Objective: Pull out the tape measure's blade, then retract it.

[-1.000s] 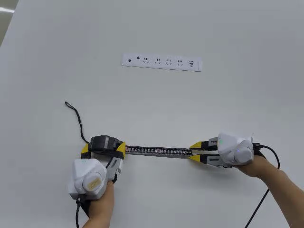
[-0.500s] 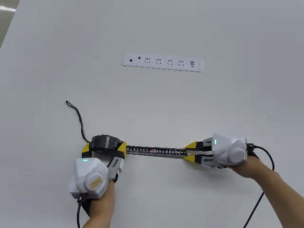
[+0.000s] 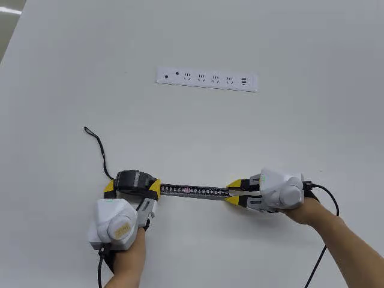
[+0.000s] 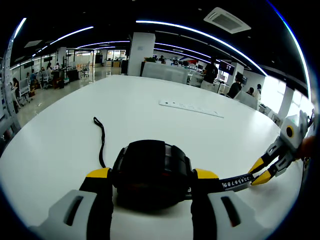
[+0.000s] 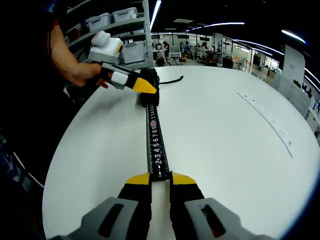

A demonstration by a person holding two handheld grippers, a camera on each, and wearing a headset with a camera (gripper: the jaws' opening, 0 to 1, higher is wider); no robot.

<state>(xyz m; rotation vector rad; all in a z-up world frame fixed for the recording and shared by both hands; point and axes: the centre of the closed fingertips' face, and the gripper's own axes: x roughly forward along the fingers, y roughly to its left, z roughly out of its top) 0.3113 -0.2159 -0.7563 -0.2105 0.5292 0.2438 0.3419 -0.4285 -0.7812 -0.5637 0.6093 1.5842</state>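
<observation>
- The blade [image 5: 156, 145] of the tape measure [image 5: 149, 89] is showing white numerals on a black face in the right gripper view. The run 2 3 4 5 6 7 8 9 is reading away from the jaws of the right gripper [image 5: 160, 178].
- Beyond that run, further numerals are running toward the case, too small to read.
- In the left gripper view, the blade is showing a row of single digits ending in 8 9, partly blurred.
- In the head view, the graduations are appearing as fine white marks with one red mark, none legible.
- The power strip [image 3: 206, 78] is carrying small dark symbols beside its sockets, and these are staying unreadable.
</observation>
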